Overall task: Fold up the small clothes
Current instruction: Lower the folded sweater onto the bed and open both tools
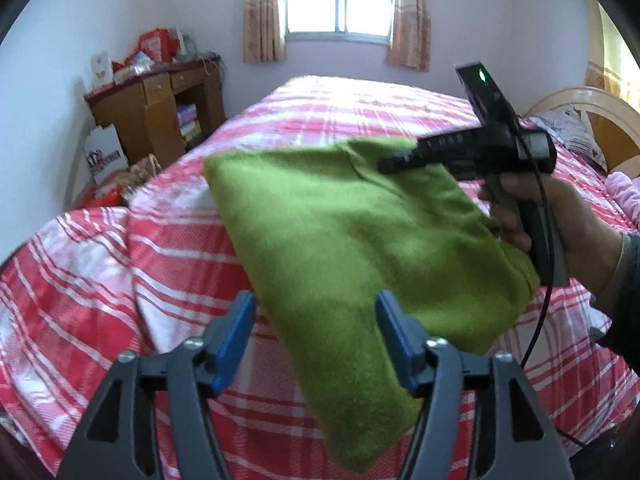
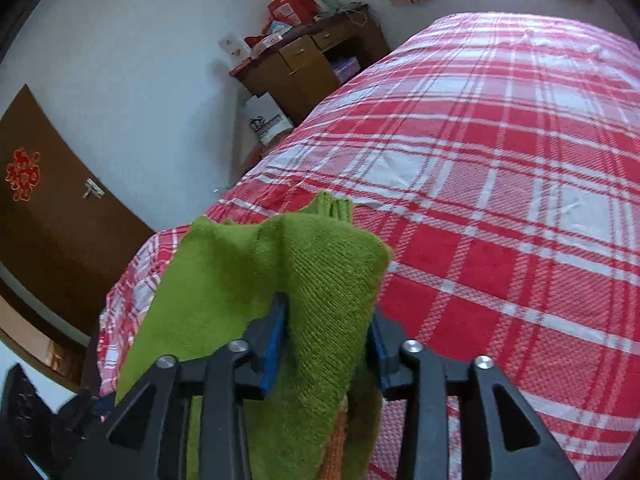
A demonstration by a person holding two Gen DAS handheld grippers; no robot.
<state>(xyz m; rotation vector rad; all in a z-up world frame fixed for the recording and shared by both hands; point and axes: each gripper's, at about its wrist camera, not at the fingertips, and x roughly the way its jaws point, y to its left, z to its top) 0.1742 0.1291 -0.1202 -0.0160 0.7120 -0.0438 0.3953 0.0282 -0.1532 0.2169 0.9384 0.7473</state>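
Observation:
A green knit garment (image 1: 340, 220) lies folded on the red plaid bed (image 1: 180, 260). My left gripper (image 1: 316, 320) is open at its near corner, blue pads wide apart, with the cloth lying between and under them. My right gripper (image 1: 384, 166), held by a hand (image 1: 560, 220), reaches over the garment's far edge. In the right wrist view a bunched fold of the green garment (image 2: 320, 260) fills the gap of the right gripper (image 2: 326, 320) and touches both blue pads. An orange patch (image 2: 336, 440) shows low under the fold.
The plaid bed (image 2: 500, 200) stretches away to the right. A wooden desk (image 1: 156, 112) with clutter and a white bag (image 1: 104, 156) stand beside the bed's left edge. A headboard (image 1: 592, 104) and pink bedding (image 1: 624, 192) are at the right. A brown door (image 2: 48, 208) is at the left.

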